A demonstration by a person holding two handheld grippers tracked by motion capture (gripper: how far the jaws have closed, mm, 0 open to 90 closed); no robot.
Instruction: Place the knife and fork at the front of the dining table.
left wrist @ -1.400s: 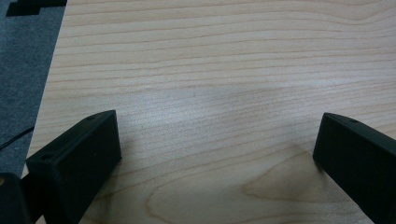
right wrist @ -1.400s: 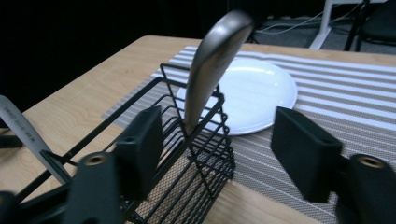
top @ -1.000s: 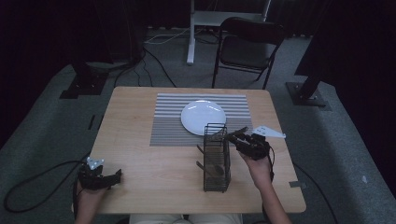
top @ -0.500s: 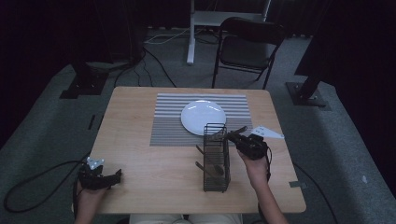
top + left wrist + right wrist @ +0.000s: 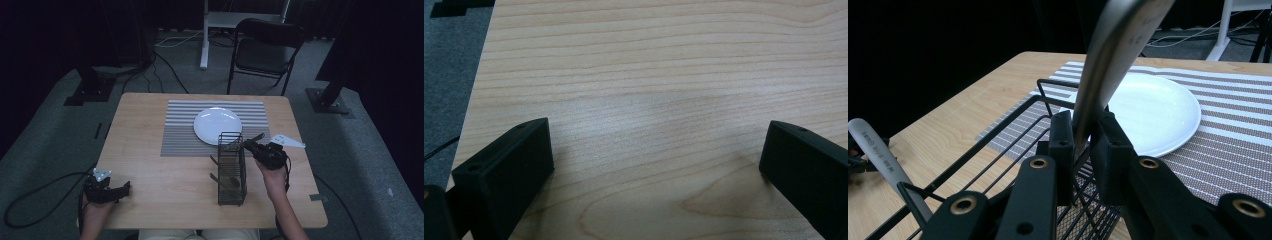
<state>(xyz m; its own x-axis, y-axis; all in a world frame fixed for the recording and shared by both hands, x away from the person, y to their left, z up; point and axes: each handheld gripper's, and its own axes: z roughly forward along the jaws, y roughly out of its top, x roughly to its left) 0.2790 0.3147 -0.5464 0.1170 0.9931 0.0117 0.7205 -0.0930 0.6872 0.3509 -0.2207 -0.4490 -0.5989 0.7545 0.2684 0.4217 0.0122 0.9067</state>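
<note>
**Right tool clamped on a utensil handle at the wire caddy**

The right tool (image 5: 1082,145) is clenched on a metal utensil handle (image 5: 1108,65), its jaws having just been closing onto it, at the far end of the black wire caddy (image 5: 232,167). The handle leans up and away from the pads, its working end hidden, so I cannot tell what kind of utensil it is. In my judgement the grip sits low on the handle so the piece can be drawn clear of the wire rim and carried to the white plate (image 5: 217,125) just beyond. The caddy lies on its side on the table (image 5: 150,165), near the striped placemat (image 5: 180,127), which puts the handles within level reach.

The left tool (image 5: 654,170) stands released over bare wood at the near left corner (holding nothing, out of the working path).

Count: one plate, one placemat, one caddy, two tools. Utensils: the gripped one, a wooden spoon (image 5: 227,182) inside the caddy, and a pale grey handle (image 5: 883,155); any further pieces are uncertain.
</note>
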